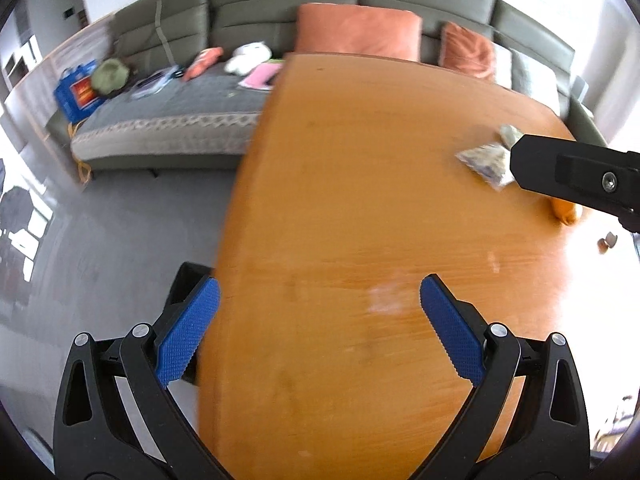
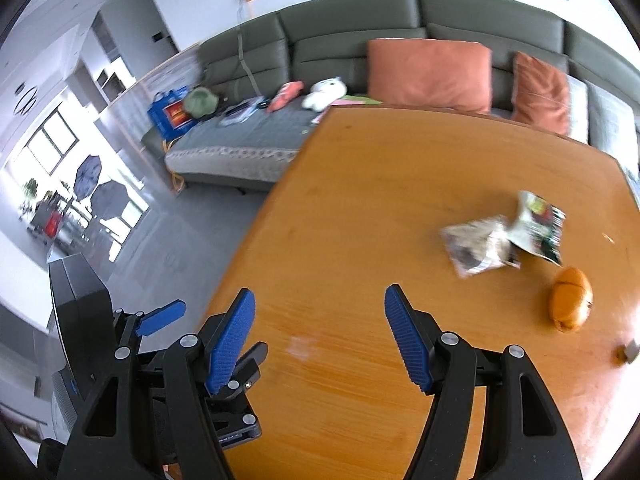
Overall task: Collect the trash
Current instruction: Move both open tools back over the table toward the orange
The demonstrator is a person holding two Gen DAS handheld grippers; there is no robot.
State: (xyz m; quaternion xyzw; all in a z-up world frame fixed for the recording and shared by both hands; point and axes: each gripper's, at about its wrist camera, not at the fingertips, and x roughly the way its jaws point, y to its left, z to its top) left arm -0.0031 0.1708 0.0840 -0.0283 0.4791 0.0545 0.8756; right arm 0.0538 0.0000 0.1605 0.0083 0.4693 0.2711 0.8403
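Note:
Two crumpled snack wrappers lie on the orange wooden table (image 2: pixel 360 208): a greyish one (image 2: pixel 476 246) and a white-green one (image 2: pixel 538 226) touching it. An orange rounded object (image 2: pixel 570 304) lies just right of them. My right gripper (image 2: pixel 320 340) is open and empty, over the table's near part, well short of the wrappers. My left gripper (image 1: pixel 320 320) is open and empty above the table's left edge. In the left wrist view the greyish wrapper (image 1: pixel 484 158) is at the far right, partly hidden by the right gripper's black body (image 1: pixel 576 176).
A small brownish bit (image 2: pixel 626 352) lies near the table's right edge. A black bin (image 1: pixel 184 292) stands on the floor at the table's left edge. A grey sofa (image 2: pixel 248 144) with orange cushions (image 2: pixel 430 72) and scattered items stands beyond the table.

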